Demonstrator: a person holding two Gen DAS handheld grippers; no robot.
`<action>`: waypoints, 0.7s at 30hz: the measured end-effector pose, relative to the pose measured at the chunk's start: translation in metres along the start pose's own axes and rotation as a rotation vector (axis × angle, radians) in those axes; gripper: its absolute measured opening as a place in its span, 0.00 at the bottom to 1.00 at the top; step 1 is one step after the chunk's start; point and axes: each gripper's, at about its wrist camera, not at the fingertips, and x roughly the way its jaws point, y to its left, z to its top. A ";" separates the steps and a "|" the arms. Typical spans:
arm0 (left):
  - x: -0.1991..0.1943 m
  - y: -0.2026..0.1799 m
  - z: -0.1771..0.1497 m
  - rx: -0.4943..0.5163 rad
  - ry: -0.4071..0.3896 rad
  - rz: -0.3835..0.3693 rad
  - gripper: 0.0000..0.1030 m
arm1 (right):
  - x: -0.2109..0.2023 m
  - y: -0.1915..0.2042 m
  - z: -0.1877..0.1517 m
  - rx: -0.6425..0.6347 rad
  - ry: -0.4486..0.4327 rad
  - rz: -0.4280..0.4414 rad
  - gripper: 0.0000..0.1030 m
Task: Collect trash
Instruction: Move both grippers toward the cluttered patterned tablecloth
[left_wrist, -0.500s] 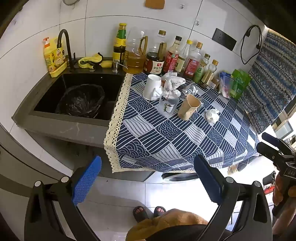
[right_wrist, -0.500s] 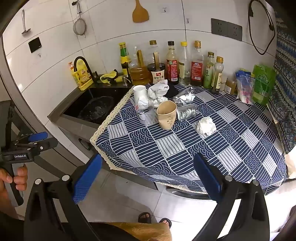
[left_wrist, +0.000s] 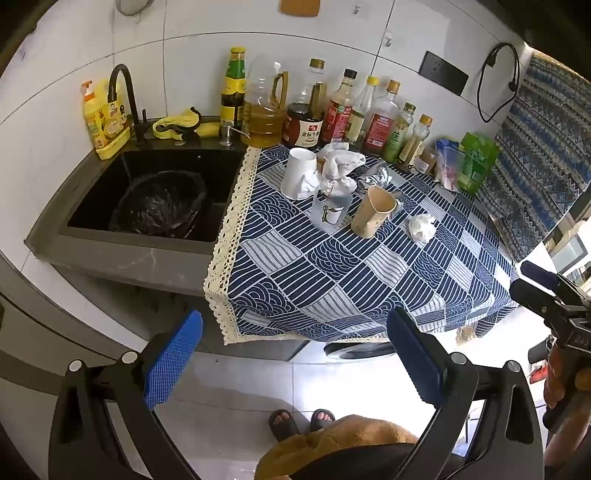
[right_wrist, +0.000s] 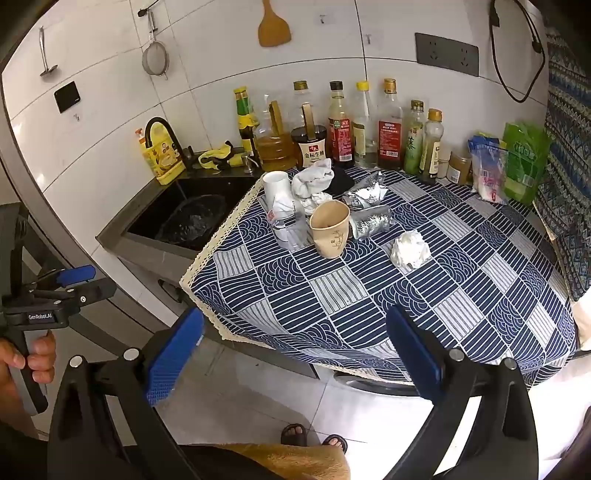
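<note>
Item: crumpled paper wad on desk, ahead of right hand-held gripper; nearer than left hand-held gripper. Both spread wide, nothing held.

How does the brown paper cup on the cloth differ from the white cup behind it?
The brown paper cup is tan with a small printed mark; the white cup is plain white. The brown paper cup stands nearer the middle of the patterned cloth; the white cup stands by its lace edge, close to the sink. The brown paper cup stands clear; crumpled white paper lies against the white cup. Both are upright, mouths open upward.
</note>
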 end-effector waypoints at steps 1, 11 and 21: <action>-0.001 -0.001 0.001 0.006 -0.004 0.000 0.94 | 0.000 0.001 0.000 -0.002 -0.002 0.000 0.95; -0.007 -0.004 -0.003 0.005 -0.006 -0.008 0.94 | 0.003 0.010 -0.003 -0.014 0.003 0.014 0.95; -0.005 -0.005 -0.011 0.014 0.012 -0.004 0.94 | 0.010 0.013 -0.008 -0.012 0.026 0.040 0.95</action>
